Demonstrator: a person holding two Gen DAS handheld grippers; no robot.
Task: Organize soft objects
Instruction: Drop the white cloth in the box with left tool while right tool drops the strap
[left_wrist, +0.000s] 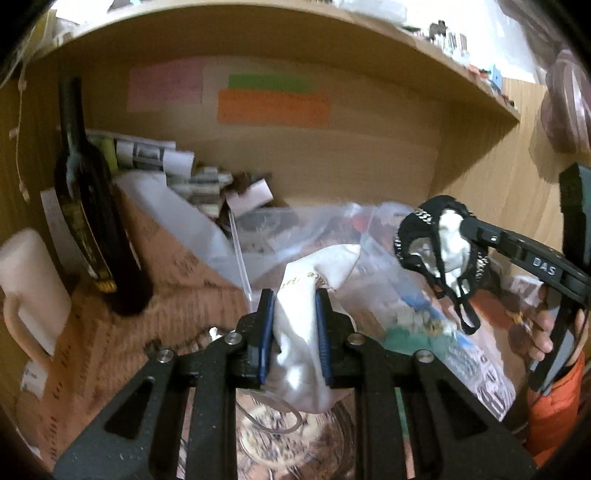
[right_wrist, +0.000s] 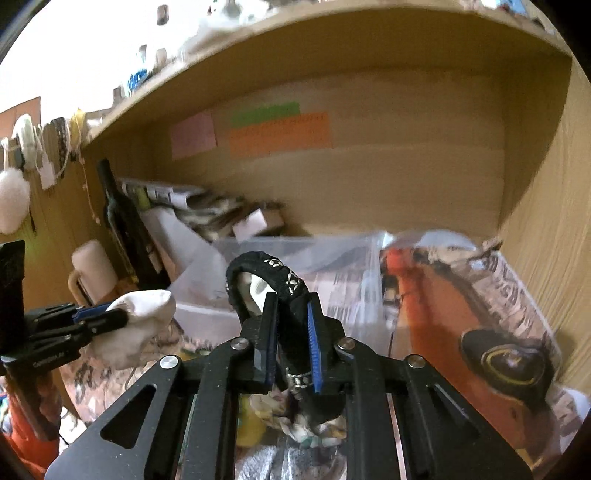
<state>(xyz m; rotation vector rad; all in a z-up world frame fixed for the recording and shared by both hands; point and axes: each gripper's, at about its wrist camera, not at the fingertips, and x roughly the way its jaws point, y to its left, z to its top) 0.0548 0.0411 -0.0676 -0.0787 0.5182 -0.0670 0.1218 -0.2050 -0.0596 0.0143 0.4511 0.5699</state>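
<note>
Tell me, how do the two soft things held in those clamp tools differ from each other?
The white cloth pouch in the left gripper is plain pale fabric with a line of gold lettering; the black pouch in the right gripper is dark with silvery stitching and shows a white lining. The black pouch trails thin black straps; the white cloth pouch shows none. Both are soft, pinched between blue pads, and held up before the wooden shelf.
</note>
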